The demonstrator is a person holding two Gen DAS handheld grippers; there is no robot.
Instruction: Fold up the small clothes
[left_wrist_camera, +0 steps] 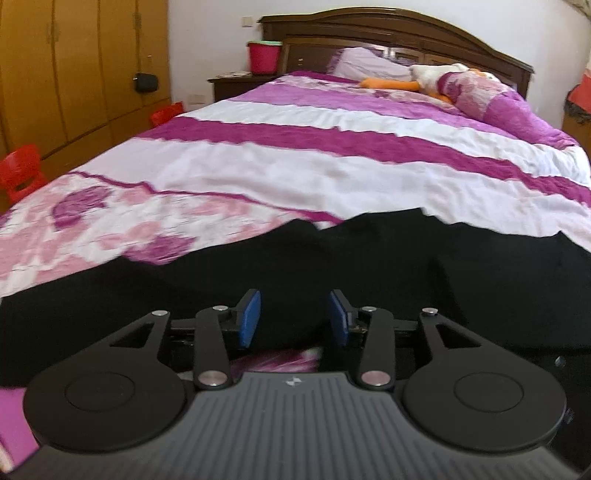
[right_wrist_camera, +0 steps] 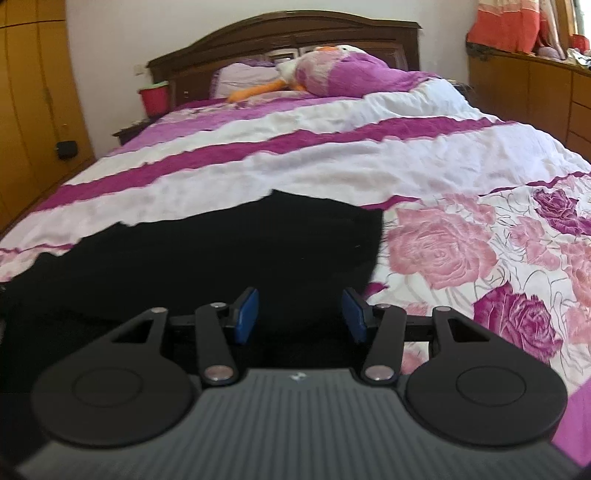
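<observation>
Looking down both grippers, we see a black, soft-cloth garment (left_wrist_camera: 332, 266) spread flat across the near end of a bed covered by a quilt striped white and magenta with pink roses (left_wrist_camera: 295, 162). Our left gripper (left_wrist_camera: 295, 318) hangs above the dark cloth with its blue pads (left_wrist_camera: 249, 318) parted — nothing is pinched between them, only the garment lying below. Our right gripper (right_wrist_camera: 300, 315) sits over the garment's right edge, where black fabric (right_wrist_camera: 221, 251) gives way to the rose print; its jaws are likewise released and grasp nothing. Farther up the bed lie a lilac pillow (left_wrist_camera: 364, 62) and a white plush goose with an orange beak and feet (left_wrist_camera: 424, 77), in front of a dark carved wooden headboard (left_wrist_camera: 388, 33). A red plastic bucket (left_wrist_camera: 263, 56) stands on the bedside table at the left
</observation>
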